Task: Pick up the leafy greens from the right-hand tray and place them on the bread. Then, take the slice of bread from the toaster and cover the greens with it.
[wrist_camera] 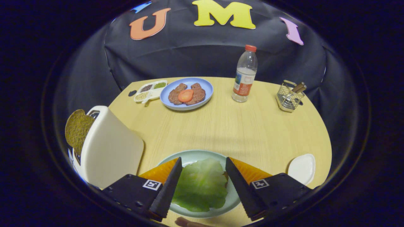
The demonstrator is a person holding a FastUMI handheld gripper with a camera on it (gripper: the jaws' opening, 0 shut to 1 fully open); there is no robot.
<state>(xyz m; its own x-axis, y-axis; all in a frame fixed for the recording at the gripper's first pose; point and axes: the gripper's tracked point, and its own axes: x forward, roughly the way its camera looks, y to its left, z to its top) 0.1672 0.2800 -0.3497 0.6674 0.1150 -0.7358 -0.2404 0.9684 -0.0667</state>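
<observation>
Spanning the wooden table [240, 126], the spread gripper [203, 164] flanks leafy greens [200, 186].

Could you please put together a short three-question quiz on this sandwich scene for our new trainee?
1. True or false: the gripper has its fingers closed on the leafy greens.
2. Which item stands in the toaster? A) a tomato slice B) a bread slice C) a bottle
3. Fill in: the blue plate at the far side of the table holds meat patties topped with a ____ slice.

Key
1. False: the fingers are open, one on each side of the greens, which lie on the green plate.
2. B
3. tomato
</observation>
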